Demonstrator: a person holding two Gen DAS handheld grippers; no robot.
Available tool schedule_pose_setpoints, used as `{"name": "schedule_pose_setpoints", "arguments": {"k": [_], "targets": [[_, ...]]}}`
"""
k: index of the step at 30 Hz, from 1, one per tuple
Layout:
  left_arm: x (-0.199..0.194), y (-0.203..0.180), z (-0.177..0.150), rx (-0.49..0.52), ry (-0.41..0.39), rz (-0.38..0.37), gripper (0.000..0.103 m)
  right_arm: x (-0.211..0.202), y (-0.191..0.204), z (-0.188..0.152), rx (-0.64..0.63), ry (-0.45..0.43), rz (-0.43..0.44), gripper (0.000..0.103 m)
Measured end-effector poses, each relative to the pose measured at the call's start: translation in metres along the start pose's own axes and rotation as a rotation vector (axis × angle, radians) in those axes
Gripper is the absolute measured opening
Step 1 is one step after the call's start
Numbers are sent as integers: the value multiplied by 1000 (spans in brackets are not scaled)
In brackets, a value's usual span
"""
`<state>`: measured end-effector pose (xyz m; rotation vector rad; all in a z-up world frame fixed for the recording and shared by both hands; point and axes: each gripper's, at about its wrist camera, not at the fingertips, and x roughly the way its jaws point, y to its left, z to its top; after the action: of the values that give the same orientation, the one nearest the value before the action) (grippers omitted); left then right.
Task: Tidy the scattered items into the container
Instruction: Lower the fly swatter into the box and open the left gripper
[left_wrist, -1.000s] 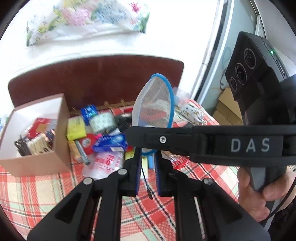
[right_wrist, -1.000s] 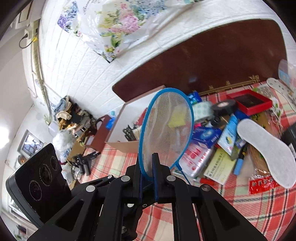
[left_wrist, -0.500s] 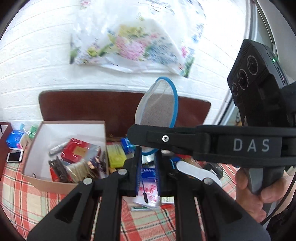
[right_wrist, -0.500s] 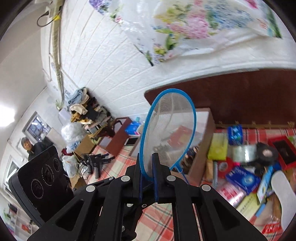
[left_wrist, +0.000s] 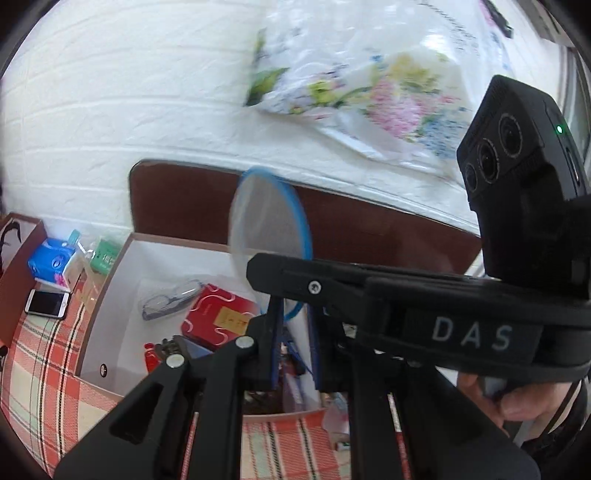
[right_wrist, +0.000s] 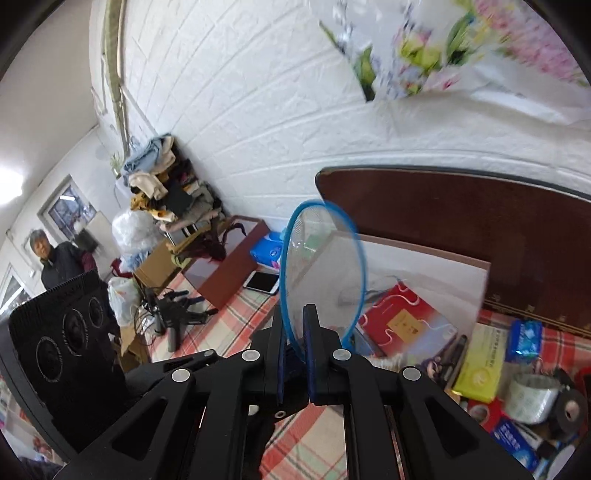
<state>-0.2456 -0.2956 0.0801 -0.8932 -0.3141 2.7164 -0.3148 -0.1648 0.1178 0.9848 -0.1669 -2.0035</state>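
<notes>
Right gripper (right_wrist: 294, 354) clamped on the rim of a blue-rimmed mesh net (right_wrist: 322, 271), held upright above the open cardboard box (right_wrist: 424, 264). Red tin (right_wrist: 404, 325) and glasses (left_wrist: 168, 299) inside the box. Left gripper (left_wrist: 293, 343) narrowly parted around the net's handle, seemingly not gripping; blur hides contact.

My jaws are matt black plastic with blue pads (right_wrist: 309, 354) and bright metal rivets. The net (right_wrist: 321, 266) I carry is fine translucent mesh in a glossy blue plastic rim. The box (left_wrist: 110, 280) looks like matt cardboard, white inside; the checked cloth (left_wrist: 33, 369) is woven, the headboard (right_wrist: 461, 218) dark polished wood.
</notes>
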Motion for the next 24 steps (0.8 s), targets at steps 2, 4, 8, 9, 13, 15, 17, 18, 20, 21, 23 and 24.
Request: {"name": "schedule_pose_setpoints", "arguments": {"k": [2,4,8,9,13,15,17,18,20,21,23,24], "targets": [[12,19,-2,-23,14,26,12,25,-4,2,-15,0,-6,10],[24,33,-6,-43,31,58,12,43,-8,3,-19,24,-8,10],[41,55,-18,-78,72,139,76,75,-28,-2,33,72,-26,44],[40,58,-20,-80,61,154,78,78,-34,-3,58,77,-15,59],[34,66,-25,-116,56,146,81,66,-51,-4,123,52,-6,63],[31,66,-28,-118,64,151,81,51,-55,-5,135,43,-3,63],[25,65,-32,-123,69,138,81,24,-62,-8,141,32,7,63],[22,65,-35,-128,69,131,81,14,-65,-10,145,29,6,64],[16,60,-38,-134,66,116,81,-13,-79,-18,189,17,9,68],[14,56,-38,-134,67,107,81,-23,-85,-23,216,16,14,71],[10,46,-39,-129,68,92,81,-45,-98,-37,246,13,10,71],[9,38,-40,-119,71,82,81,-51,-100,-42,247,12,2,71]]}}
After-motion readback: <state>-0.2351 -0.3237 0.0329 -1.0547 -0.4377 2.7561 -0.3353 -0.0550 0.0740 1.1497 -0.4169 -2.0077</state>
